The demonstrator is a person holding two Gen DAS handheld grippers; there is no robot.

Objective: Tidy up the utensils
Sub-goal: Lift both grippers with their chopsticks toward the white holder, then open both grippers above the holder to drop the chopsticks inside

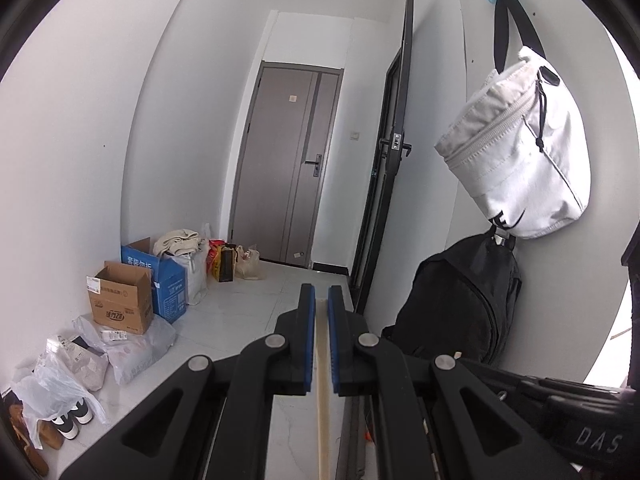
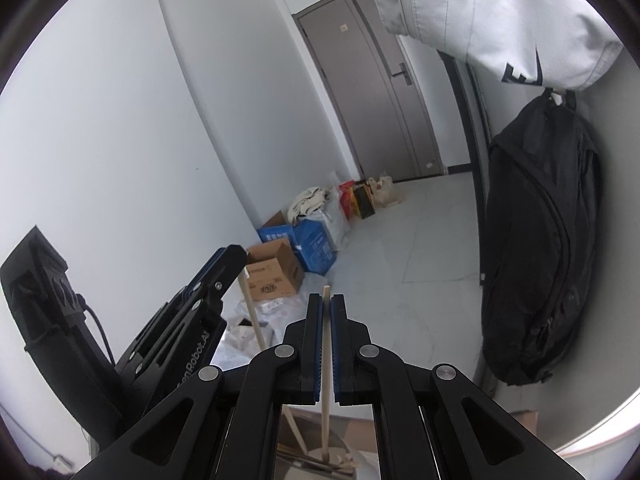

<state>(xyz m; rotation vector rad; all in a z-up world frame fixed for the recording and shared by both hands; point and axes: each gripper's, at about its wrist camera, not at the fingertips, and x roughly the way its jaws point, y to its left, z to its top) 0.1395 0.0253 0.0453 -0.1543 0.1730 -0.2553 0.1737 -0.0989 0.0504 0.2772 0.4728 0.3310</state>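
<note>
In a white hallway, two grippers each hold a thin wooden stick. The left gripper (image 1: 321,294) is pinched tight on a stick (image 1: 322,408) that runs back between its blue pads. The right gripper (image 2: 327,302) squeezes another stick (image 2: 326,364), whose tip pokes up just past the pads. Far off stands a gray door (image 1: 286,168). Boxes (image 1: 120,298) sit on the left. A black bag (image 2: 536,240) hangs on the right.
</note>
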